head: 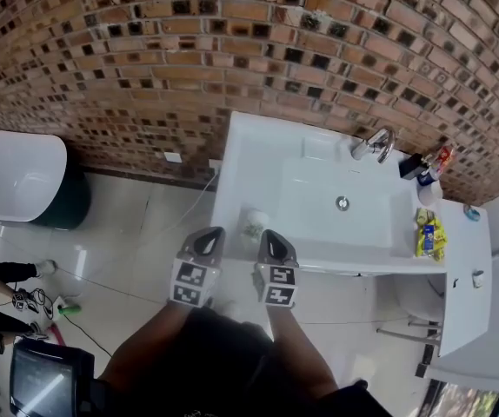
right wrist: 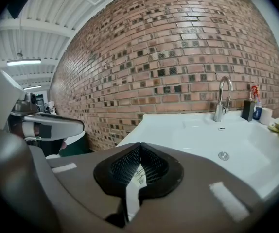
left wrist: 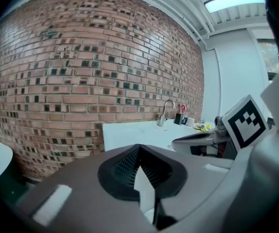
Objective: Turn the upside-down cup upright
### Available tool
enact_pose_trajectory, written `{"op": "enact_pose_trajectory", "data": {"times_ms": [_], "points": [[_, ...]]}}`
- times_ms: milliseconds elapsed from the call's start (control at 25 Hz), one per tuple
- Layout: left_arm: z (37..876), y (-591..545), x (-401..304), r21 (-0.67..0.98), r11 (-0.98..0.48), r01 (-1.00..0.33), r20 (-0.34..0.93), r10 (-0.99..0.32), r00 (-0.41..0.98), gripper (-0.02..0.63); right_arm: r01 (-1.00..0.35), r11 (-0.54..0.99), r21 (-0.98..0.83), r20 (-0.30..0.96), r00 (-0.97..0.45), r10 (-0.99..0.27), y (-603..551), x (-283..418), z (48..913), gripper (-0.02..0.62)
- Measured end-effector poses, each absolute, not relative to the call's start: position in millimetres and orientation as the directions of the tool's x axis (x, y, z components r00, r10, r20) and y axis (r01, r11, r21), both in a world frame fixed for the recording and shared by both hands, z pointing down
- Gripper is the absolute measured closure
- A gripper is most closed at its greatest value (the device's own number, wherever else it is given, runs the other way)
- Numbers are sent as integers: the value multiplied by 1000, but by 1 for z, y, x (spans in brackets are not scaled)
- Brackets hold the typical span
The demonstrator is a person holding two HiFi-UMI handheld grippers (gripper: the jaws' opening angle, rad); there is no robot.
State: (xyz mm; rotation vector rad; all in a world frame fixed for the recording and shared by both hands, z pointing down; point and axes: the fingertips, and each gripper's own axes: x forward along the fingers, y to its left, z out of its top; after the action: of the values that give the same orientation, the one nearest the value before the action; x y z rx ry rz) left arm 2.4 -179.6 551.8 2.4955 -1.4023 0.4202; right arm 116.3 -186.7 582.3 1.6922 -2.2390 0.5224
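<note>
Both grippers hover at the near edge of the white ceramic washbasin counter point(head: 236, 159), and the job hasn't begun. The left gripper point(head: 209, 237) has its fingers pressed together on nothing, and the right gripper point(head: 272, 240) is the same, jaws closed and empty. The small pale translucent cup point(head: 254, 224) sits on the counter's rim just ahead of the fingertips, between the two pairs, touched by neither. By my reading everything lies ahead: open a pair, grasp, flip, set it mouth-up.
</note>
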Motion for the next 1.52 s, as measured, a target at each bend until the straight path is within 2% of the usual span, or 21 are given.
{"op": "enact_pose_trajectory", "data": {"times_ms": [280, 480, 640, 760, 1120, 1520], "points": [[554, -211, -2, 127, -513, -849, 360, -773, 522, 612, -972, 175, -159, 520, -233, -822, -211, 122, 603, 565], [554, -228, 1, 147, -536, -831, 359, -754, 550, 612, -960, 115, -255, 598, -250, -761, -224, 123, 618, 460], [555, -242, -6, 157, -534, -831, 356, -754, 552, 612, -933, 3, -359, 656, -255, -710, -231, 129, 632, 357], [552, -253, -10, 166, -528, -833, 339, -763, 551, 612, -884, -81, -460, 692, -300, -657, -234, 130, 648, 317], [557, -270, -26, 216, -497, -840, 328, -773, 542, 612, -684, -263, -680, 685, -464, -562, -246, 118, 686, 261], [567, -280, -38, 229, -488, -842, 346, -768, 539, 612, -711, -256, -655, 719, -482, -501, -261, 123, 699, 250]]}}
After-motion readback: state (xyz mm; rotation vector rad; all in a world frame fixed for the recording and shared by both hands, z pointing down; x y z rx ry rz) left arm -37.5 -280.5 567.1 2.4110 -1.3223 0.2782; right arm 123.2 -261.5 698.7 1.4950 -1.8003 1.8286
